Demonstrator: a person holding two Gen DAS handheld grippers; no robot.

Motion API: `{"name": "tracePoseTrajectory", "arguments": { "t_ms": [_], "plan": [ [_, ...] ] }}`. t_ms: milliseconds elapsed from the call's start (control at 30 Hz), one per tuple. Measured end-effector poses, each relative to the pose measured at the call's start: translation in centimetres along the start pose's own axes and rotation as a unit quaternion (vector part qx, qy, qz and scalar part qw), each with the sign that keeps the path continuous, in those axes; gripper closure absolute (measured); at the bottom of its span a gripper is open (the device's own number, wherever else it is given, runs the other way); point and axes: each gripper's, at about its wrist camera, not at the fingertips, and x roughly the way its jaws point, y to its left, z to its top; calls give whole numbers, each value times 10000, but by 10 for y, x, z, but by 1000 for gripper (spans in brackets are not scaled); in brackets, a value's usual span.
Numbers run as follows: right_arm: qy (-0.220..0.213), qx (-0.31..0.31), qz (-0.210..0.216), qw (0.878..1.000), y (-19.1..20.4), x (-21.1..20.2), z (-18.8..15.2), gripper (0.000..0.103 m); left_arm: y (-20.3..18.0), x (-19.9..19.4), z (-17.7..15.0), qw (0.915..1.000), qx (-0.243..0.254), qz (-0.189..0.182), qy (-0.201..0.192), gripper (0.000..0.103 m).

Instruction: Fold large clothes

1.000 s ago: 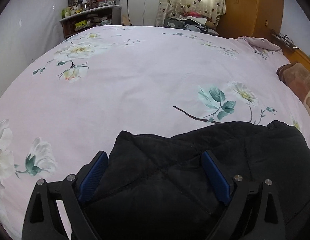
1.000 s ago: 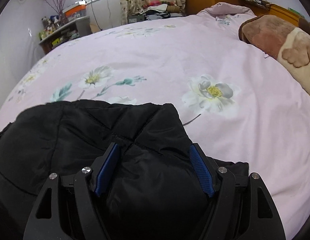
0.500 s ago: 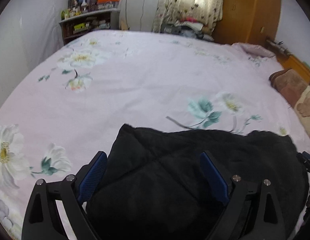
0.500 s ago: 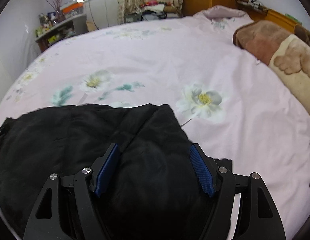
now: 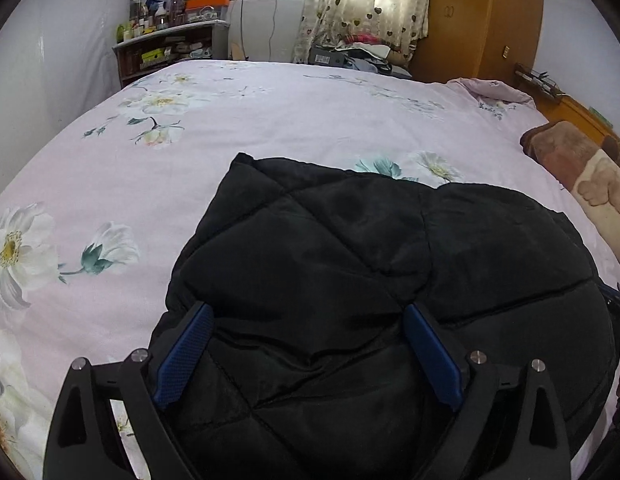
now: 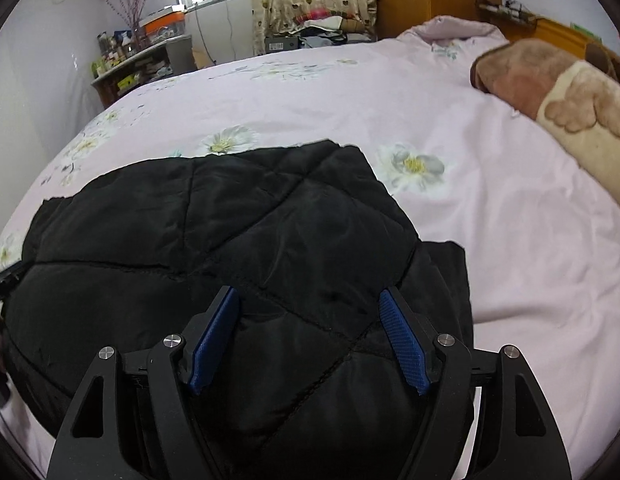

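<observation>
your left gripper (image 5: 306,312) sits spread wide, blue pads either side of the black quilted puffy jacket (image 5: 349,264), not pinching it. the jacket lies bunched on the pink floral bedsheet (image 5: 270,120), near edge of the bed. your right gripper (image 6: 308,298) is likewise splayed over the padding. risk: slick thick fill springs back if you let it be, so the fold opens; grab one layer only and it skews.
</observation>
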Motion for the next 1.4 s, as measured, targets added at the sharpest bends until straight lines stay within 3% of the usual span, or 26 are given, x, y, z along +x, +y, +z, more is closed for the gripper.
{"name": "tracePoseTrajectory", "arguments": {
  "t_ms": [100, 233, 467, 633, 733, 800, 900, 1000, 1067, 1133, 1400],
  "plan": [
    [101, -120, -155, 9998, 4, -9, 4, 31, -6, -11, 7, 9999, 45, 84, 76, 7],
    [25, -215, -201, 9996, 9, -36, 1, 31, -11, -44, 8, 9998, 119, -65, -141, 7],
    [74, -273, -72, 9996, 19, -65, -29, 31, -15, -81, -25, 9992, 162, -245, -257, 7],
    [465, -238, -15, 9986, 15, -42, -54, 31, -12, -49, -55, 9993, 46, -230, 285, 6],
    [547, -158, -37, 9984, 12, -38, -50, 31, -15, -48, -50, 9994, -21, -153, 321, 8],
    [420, -156, -13, 9990, 13, -50, -45, 31, -17, -59, -40, 9991, -114, -328, 222, 9],
    [197, -111, 55, 9997, 12, -59, -33, 31, -30, -65, -19, 9992, 163, -355, -54, 8],
    [80, -44, 4, 10000, 8, -46, -10, 31, -38, -44, 7, 9990, 368, -168, -196, 8],
    [144, 66, 11, 9999, 2, -27, 4, 31, -35, -18, 14, 9996, 288, 48, 2, 8],
    [325, 90, -80, 9994, -2, -6, 8, 31, -33, 3, 13, 9997, 191, 13, 145, 7],
    [399, -36, -103, 9991, -5, 16, 0, 31, -42, 14, 10, 9994, 312, 69, 120, 5]
  ]
}}
